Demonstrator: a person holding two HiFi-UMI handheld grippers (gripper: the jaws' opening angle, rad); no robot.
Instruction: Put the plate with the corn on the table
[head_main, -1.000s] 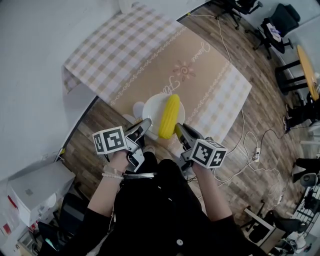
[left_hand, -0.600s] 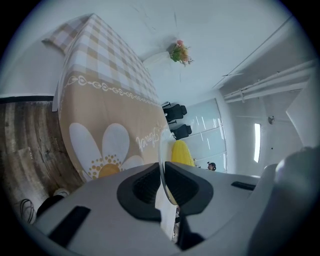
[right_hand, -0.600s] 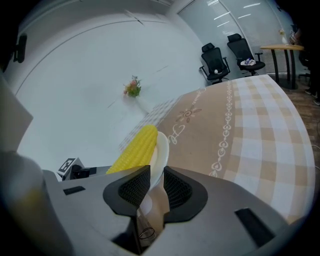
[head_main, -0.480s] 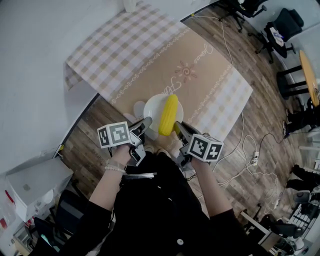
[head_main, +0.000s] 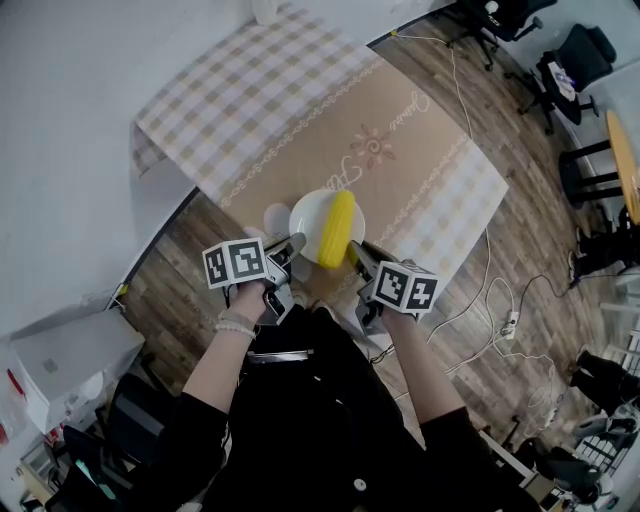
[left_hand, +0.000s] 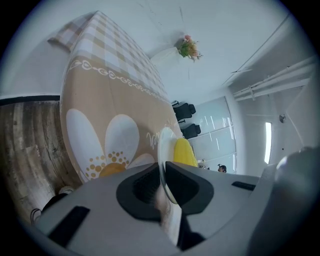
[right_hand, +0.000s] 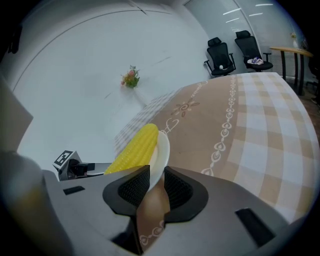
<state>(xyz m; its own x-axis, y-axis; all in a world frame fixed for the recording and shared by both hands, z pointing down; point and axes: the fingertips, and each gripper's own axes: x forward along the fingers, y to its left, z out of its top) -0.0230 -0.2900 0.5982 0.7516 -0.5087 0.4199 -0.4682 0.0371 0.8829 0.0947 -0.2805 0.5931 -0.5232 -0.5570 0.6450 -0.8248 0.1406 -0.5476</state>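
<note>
A white plate (head_main: 308, 214) carrying a yellow corn cob (head_main: 337, 228) lies at the near edge of the tablecloth-covered table (head_main: 300, 110). My left gripper (head_main: 291, 246) is shut on the plate's left rim; in the left gripper view the rim (left_hand: 162, 150) is pinched between the pads, with the corn (left_hand: 184, 151) behind it. My right gripper (head_main: 358, 252) is at the right rim. In the right gripper view its jaws (right_hand: 156, 185) are opening, with the plate rim (right_hand: 161, 155) still between them and a gap beside it. The corn (right_hand: 135, 149) lies along the plate.
The tablecloth is checked at its sides, with a beige floral band down the middle. A small flower vase (right_hand: 130, 77) stands at the table's far end. Office chairs (head_main: 560, 70) and floor cables (head_main: 500, 300) are to the right. A white box (head_main: 60, 360) sits on the left.
Both grippers and the plate have edged a little farther towards the table and drawn slightly closer together. The plate stays at the table's near edge.
</note>
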